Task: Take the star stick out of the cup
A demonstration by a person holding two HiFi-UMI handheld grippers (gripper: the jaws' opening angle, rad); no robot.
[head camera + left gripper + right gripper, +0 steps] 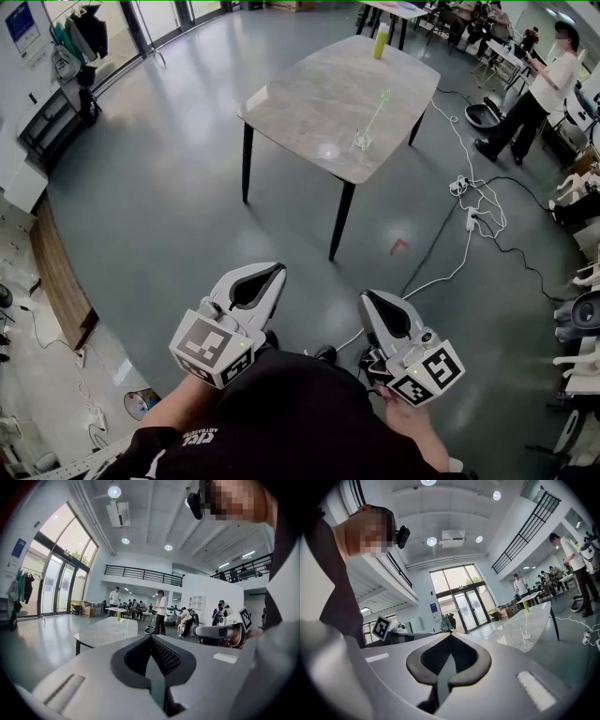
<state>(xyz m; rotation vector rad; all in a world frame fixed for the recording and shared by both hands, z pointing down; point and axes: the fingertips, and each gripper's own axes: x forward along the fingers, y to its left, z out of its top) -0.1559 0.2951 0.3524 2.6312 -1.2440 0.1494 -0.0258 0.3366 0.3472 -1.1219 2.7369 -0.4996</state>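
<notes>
The star stick [375,117], thin and pale green with a star on top, stands tilted in a small clear cup [362,142] near the closer right corner of the grey table [309,94]. Both grippers are held low, close to the person's body and far short of the table. My left gripper [277,270] is shut with nothing in it, and so is my right gripper [367,296]. The right gripper view shows the stick [526,617] and cup [526,634] far off, beyond the shut jaw tips [451,637]. The left gripper view shows its shut tips [152,639] below the distant table [105,631].
A green bottle [381,40] stands at the table's far edge. Between me and the table lies grey floor with a red mark [399,246]. White and black cables [478,216] trail right of the table. A person [544,89] stands at the far right among chairs and other tables.
</notes>
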